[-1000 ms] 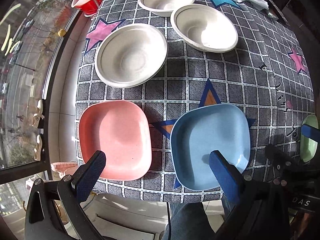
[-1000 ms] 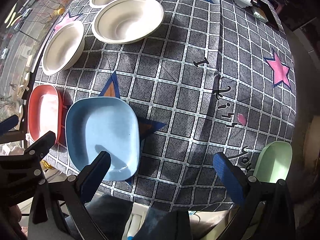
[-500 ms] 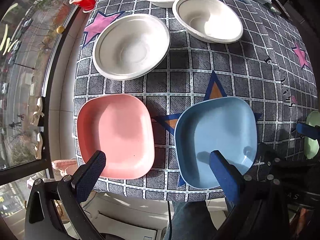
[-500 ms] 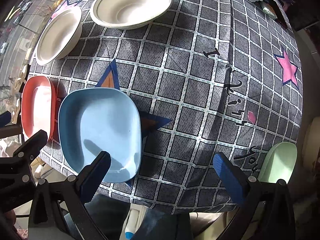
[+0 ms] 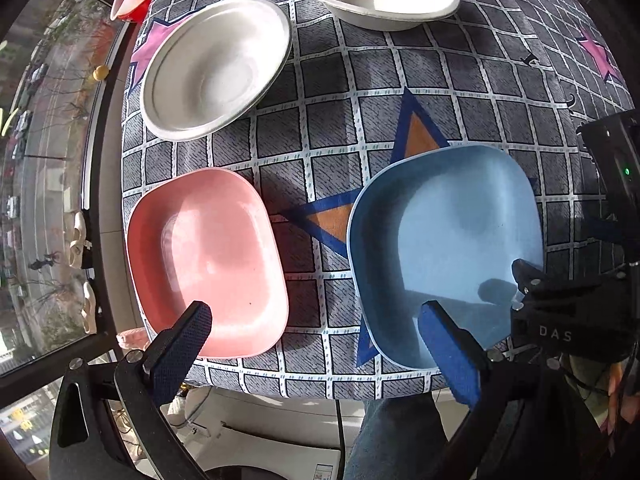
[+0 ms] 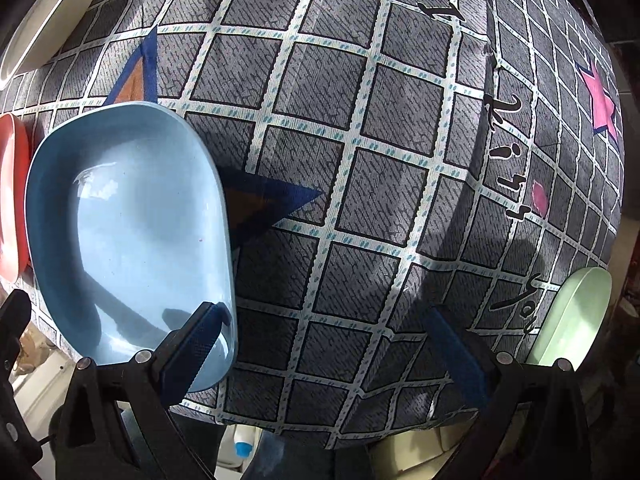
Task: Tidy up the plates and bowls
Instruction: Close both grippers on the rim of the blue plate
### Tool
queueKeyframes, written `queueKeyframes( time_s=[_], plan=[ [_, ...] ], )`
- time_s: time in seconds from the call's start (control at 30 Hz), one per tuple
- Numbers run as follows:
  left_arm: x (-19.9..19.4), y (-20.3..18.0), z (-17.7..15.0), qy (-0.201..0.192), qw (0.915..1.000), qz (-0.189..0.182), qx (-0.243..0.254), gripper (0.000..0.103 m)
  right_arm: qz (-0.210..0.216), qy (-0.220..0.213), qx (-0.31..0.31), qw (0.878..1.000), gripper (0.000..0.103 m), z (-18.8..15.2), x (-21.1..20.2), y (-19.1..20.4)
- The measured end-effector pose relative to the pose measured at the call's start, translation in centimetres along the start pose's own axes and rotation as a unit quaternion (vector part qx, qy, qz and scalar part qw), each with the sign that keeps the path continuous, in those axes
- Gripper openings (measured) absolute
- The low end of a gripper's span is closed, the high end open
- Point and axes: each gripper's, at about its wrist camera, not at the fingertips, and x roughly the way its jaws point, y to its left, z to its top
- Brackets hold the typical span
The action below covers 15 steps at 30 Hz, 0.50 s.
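- Reading "DAS" in pale letters is possible on the black body of the right gripper (image 5: 560,312), which shows at the right edge of the left wrist view with a small green light (image 5: 627,171) above it.
- Black script runs down the checked tablecloth (image 6: 360,160) in the right wrist view; "you" can be made out near the bottom, the rest is unclear.
- The left gripper (image 5: 320,340) has its jaws spread wide and holds nothing; one blue pad hangs over the near edge of the pink plate (image 5: 204,260), the other over the near edge of the blue plate (image 5: 444,248).
- Whether either pad touches a plate cannot be told.
- The right gripper (image 6: 324,344) is also wide open and empty, with its left-hand pad over the blue plate's (image 6: 128,232) near rim and the other pad over bare cloth.
- A green plate (image 6: 576,316) lies at the table's right edge, just beyond that pad.
- The pink and blue plates sit side by side near the table's front edge, apart.
- Three white bowls (image 5: 216,68) stand behind them.
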Motion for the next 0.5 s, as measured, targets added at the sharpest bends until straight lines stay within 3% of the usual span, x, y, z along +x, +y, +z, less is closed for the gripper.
queueKeyframes(
  time_s=[0.37, 0.5],
  plan=[
    [0.4, -5.0, 0.9, 0.01, 0.9991, -0.004, 0.041, 0.103, 0.001, 0.019, 0.084, 0.996, 0.103, -5.8, 2.8, -7.1],
    [1.1, -6.8, 1.1, 0.017, 0.9989, -0.018, 0.041, 0.103, 0.028, 0.02, 0.12, 0.992, 0.103, -7.5, 3.6, -9.7]
  ],
)
